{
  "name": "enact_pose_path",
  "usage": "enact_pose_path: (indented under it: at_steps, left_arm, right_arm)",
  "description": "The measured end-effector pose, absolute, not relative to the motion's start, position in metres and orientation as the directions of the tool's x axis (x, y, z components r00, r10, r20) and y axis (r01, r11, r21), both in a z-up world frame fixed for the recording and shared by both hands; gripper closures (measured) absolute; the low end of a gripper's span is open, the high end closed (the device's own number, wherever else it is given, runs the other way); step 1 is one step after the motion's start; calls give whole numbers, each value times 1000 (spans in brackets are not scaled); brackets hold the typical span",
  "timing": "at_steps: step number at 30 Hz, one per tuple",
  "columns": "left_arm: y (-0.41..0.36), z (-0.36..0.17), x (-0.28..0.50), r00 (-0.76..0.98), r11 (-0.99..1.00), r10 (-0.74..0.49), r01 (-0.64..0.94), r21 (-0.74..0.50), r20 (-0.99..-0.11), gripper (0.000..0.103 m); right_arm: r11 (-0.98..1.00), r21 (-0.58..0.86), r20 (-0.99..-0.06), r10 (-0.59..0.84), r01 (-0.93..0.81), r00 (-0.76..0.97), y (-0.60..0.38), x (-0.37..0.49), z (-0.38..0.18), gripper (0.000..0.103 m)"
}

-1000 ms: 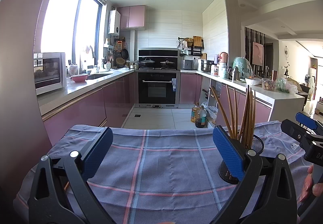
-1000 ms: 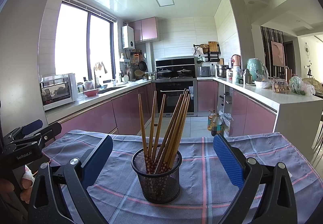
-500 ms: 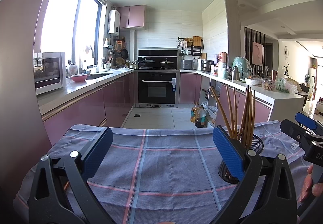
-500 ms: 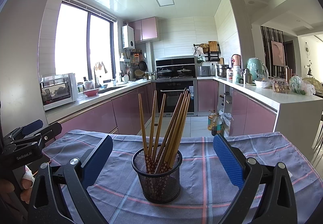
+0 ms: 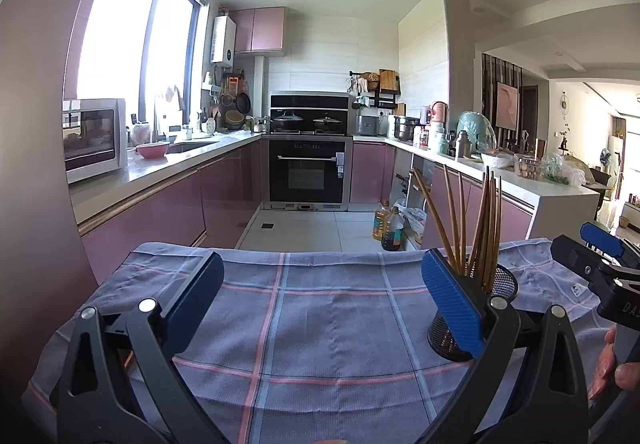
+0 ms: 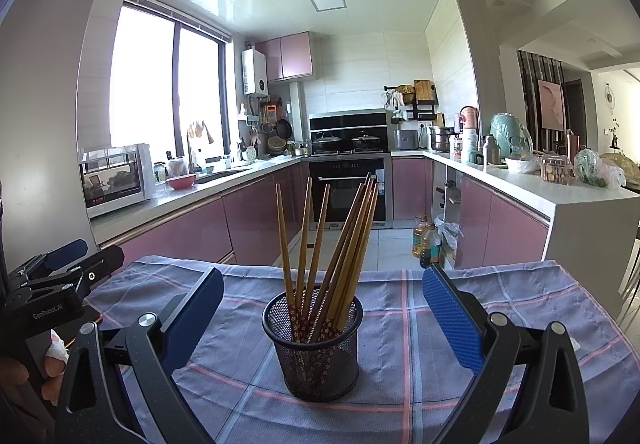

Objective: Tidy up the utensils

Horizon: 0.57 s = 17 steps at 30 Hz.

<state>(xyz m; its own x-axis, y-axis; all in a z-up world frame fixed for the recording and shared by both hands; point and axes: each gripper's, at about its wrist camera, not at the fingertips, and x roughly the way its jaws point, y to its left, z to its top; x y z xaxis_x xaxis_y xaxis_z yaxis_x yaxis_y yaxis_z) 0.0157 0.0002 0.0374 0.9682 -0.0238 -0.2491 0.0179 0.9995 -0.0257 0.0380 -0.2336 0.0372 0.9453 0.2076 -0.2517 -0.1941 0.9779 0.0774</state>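
A black mesh holder stands upright on the checked cloth, with several wooden chopsticks standing in it. My right gripper is open and empty, its blue pads on either side of the holder, just short of it. In the left wrist view the holder is at the right, partly hidden behind my right finger. My left gripper is open and empty over bare cloth. Each gripper shows at the edge of the other's view.
The cloth-covered table ends at its far edge, with the kitchen floor beyond. Pink cabinets and counters line both sides. Oil bottles stand on the floor. A microwave sits on the left counter.
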Motion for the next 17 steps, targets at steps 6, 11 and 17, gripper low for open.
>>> enact_pose_path:
  at_steps: [6, 11, 17]
  left_arm:
    - [4, 36, 14, 971, 1000, -12, 6, -25, -239, 6]
    - [9, 30, 21, 958, 999, -21, 9, -43, -286, 6]
    - [27, 9, 45, 911, 998, -5, -24, -65, -413, 6]
  right_arm:
    - [978, 77, -253, 209, -196, 945, -232, 38, 36, 7]
    - [981, 70, -284, 194, -182, 939, -239, 42, 28, 7]
    - [999, 37, -528, 33, -16, 849, -294, 88, -13, 7]
